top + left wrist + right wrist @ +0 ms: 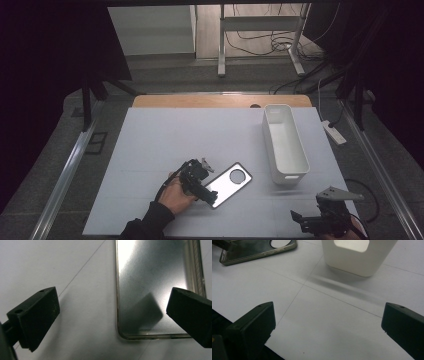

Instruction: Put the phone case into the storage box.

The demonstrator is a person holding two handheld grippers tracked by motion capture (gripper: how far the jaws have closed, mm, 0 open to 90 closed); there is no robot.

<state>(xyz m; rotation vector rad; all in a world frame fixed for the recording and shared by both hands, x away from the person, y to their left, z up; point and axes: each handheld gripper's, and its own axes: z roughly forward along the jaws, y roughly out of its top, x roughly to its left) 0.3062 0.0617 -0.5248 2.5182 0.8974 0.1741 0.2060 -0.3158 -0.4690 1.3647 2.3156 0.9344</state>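
Observation:
A flat phone case [231, 181] with a shiny grey back and a round camera hole lies on the white sheet [165, 145], near the front middle. My left gripper [209, 194] hovers open over the case's near end. In the left gripper view the case's corner [150, 290] sits between the spread jaws of the left gripper [112, 312], and the right-hand jaw hangs over the case. My right gripper [307, 212] is at the front right, open, with nothing but bare sheet between the jaws [328, 322]. It faces the case [254, 251].
A long white bin [267, 135] stands to the right of the case; its near end, with a handle cut-out, shows in the right gripper view [357, 262]. Behind the sheet is a wooden table edge [220, 101]. A power strip [334, 132] and cables lie on the floor.

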